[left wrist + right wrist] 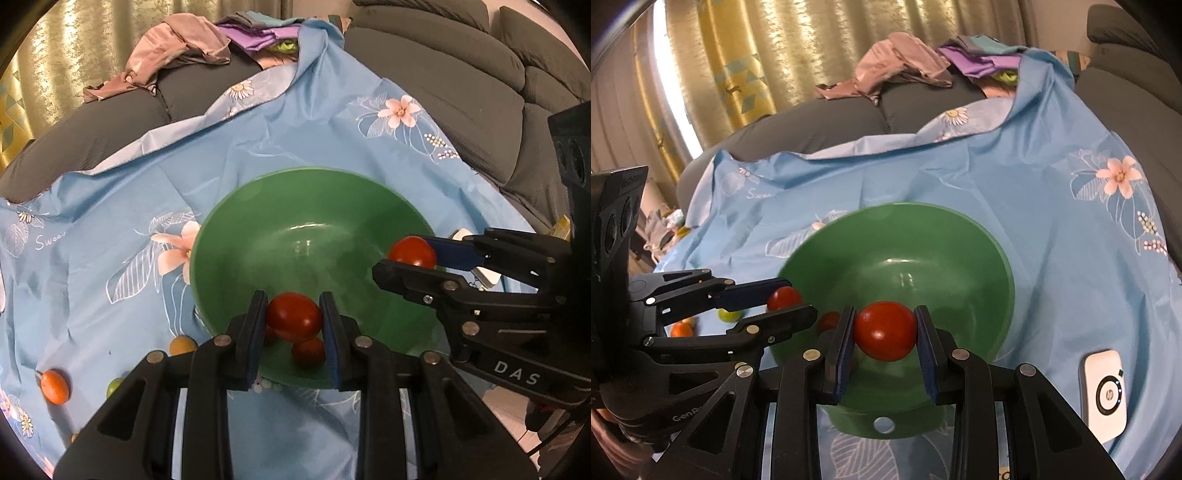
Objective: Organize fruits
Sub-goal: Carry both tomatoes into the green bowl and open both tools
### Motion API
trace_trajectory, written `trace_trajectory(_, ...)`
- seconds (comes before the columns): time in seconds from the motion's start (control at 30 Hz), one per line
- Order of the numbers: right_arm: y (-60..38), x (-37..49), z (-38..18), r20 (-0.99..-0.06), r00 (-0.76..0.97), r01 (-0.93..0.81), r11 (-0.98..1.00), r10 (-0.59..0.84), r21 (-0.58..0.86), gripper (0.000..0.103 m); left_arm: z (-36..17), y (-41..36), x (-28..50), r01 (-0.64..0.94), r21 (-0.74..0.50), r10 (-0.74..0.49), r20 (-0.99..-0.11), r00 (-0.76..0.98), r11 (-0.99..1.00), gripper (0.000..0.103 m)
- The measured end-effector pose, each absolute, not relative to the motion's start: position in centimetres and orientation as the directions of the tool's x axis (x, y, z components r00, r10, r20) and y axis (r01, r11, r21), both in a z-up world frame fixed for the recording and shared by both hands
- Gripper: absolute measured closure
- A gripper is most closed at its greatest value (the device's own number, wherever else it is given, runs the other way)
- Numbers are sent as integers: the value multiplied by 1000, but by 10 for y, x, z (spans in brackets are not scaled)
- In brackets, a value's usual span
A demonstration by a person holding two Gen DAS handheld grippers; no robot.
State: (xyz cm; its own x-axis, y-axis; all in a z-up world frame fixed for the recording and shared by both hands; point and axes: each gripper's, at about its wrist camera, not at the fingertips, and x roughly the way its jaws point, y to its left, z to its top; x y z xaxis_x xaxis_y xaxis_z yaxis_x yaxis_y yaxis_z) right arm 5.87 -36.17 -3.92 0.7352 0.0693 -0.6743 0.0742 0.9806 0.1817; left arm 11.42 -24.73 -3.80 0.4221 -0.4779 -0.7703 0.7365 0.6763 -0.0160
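A green bowl (295, 206) (923, 240) rests on the blue flowered cloth (295, 122). My left gripper (293, 306) (798, 298) is shut on a red tomato (294, 321) (783, 298) over the bowl's near-left rim. My right gripper (404, 254) (885, 317) is shut on a second red tomato (412, 252) (885, 335) over the near-right part of the bowl. A smaller red tomato (308, 351) (829, 320) lies inside the bowl, with a bit of another showing beside it in the left wrist view.
Two orange fruits (55, 386) (181, 345) and a green one (113, 386) lie on the cloth left of the bowl. A white device (1104, 395) lies at the right. Behind are a grey sofa (461, 74), a clothes heap (177, 48) and curtains.
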Motion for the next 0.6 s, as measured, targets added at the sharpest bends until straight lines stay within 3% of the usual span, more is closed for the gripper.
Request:
trace_trajectory(0.23,-364,64,-47,-699,712,92,977,72,194,69,-45,-249,119,721,-8,-450,-785,425,693,74)
trace_trajectory(0.43,-367,62,-46,-700,711,111,973,66,204,69,-42,-243,120,698,-1,-443,-774,453,716,50)
trace_trajectory(0.6,-367,59,-40,-691,720,120,972,55,203,69,-35,-234,118,675,9,-436,-758,486,737,36)
